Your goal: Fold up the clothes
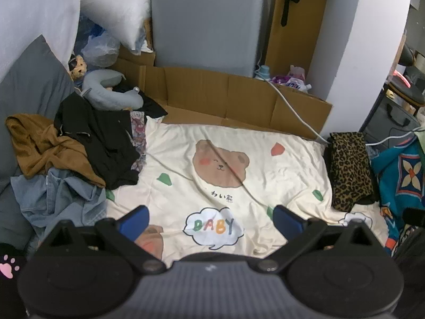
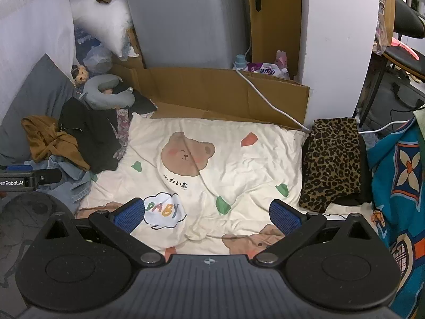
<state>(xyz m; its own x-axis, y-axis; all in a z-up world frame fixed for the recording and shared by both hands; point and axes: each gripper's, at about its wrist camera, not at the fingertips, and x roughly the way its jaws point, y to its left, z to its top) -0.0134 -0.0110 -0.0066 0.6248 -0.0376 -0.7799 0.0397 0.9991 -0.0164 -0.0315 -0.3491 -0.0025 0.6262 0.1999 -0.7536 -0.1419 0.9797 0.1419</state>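
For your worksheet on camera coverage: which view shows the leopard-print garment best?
The right wrist view: the leopard-print garment sits larger and nearer centre. The left wrist view shows it whole but smaller, nearer the edge.

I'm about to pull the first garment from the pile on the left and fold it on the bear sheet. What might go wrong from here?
1. The black garment, brown garment and denim overlap, so lifting one may drag the others along.
2. The bear sheet is wrinkled and may bunch under a fold.
3. The folded leopard-print piece sits at the sheet's right edge; spreading cloth wide could disturb it.
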